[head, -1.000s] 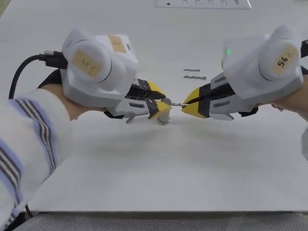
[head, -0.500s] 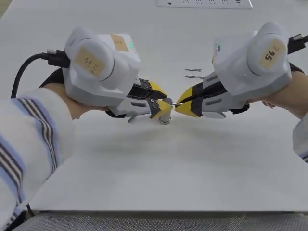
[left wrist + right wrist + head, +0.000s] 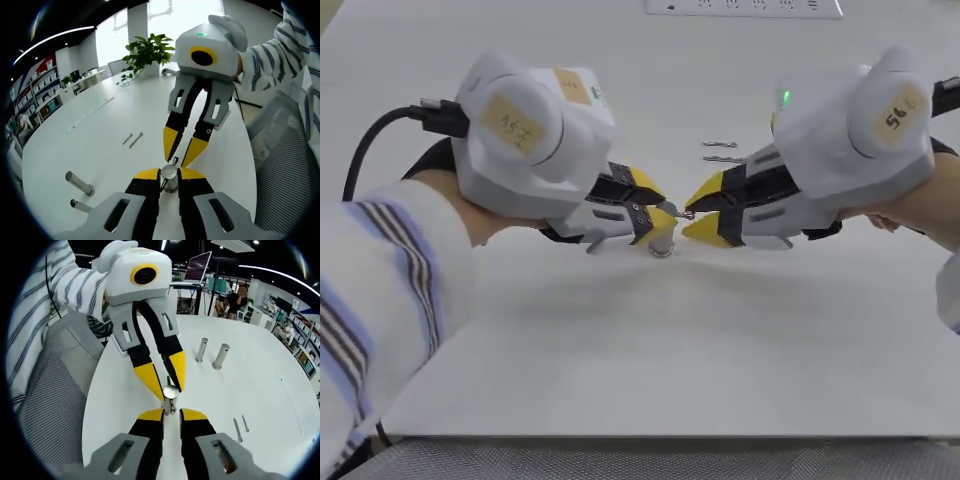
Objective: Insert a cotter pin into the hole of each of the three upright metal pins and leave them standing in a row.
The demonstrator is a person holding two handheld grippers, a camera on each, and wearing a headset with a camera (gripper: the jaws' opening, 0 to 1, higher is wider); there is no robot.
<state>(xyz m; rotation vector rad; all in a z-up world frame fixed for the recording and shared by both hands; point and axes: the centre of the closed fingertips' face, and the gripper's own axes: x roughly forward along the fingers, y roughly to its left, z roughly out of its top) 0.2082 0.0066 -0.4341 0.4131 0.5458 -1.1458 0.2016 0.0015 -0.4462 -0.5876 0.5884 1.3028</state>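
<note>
On the near part of the white desk (image 3: 620, 340) the two claws meet tip to tip over one metal pin (image 3: 662, 243). The left claw (image 3: 655, 215) is clamped on the pin's upper end and holds it upright on the desk. The change is on the other side. A second ago the right claw (image 3: 705, 208) was pinched shut on a cotter pin (image 3: 680, 213) and was pushing it toward the metal pin. Now its yellow tips have spread apart, and the cotter pin sits at the metal pin's head with nothing gripping it. I take that to mean the cotter pin is seated in the hole and has been let go, though the hole itself is too small to make out. If so, this pin is done, and it needs only to be released without being tipped.

The metal pin is a short, shiny silver cylinder with a rounded top and a slightly wider foot. The cotter pin is a thin wire piece poking out sideways toward the right claw.

Further out, two spare cotter pins (image 3: 720, 152) lie side by side flat on the desk, untouched. In the right gripper view two more metal pins (image 3: 211, 353) stand upright next to each other, well apart from the one being worked. Neither seems to have a cotter pin yet, so two insertions look to be left.

At the desk's far edge lies a white power strip (image 3: 742, 7).
</note>
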